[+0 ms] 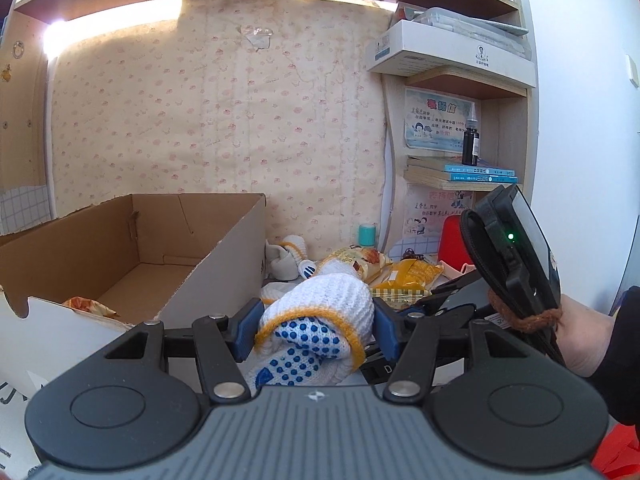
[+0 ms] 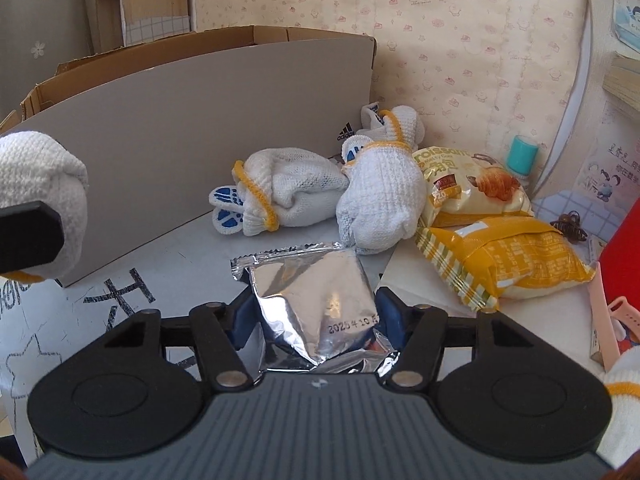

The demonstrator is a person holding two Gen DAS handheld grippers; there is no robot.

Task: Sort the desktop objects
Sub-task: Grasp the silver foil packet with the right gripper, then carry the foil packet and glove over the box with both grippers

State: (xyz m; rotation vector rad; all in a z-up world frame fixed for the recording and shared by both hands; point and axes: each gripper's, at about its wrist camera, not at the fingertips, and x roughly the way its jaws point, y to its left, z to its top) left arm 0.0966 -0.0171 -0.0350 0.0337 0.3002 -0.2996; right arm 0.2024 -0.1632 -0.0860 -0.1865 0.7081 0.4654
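The left gripper [image 1: 316, 330] is pinching a rolled white glove [image 1: 316, 320] beside the cardboard box [image 1: 224, 248], while the right gripper [image 2: 316, 320] is clamping a silver foil packet [image 2: 316, 300]

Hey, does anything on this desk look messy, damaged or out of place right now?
Yes. Rolled work gloves and snack packs lie jumbled together beside the cardboard box, which has a torn front edge and holds only one wrapper. The left gripper holds a glove bundle; the right gripper holds a crumpled foil packet.
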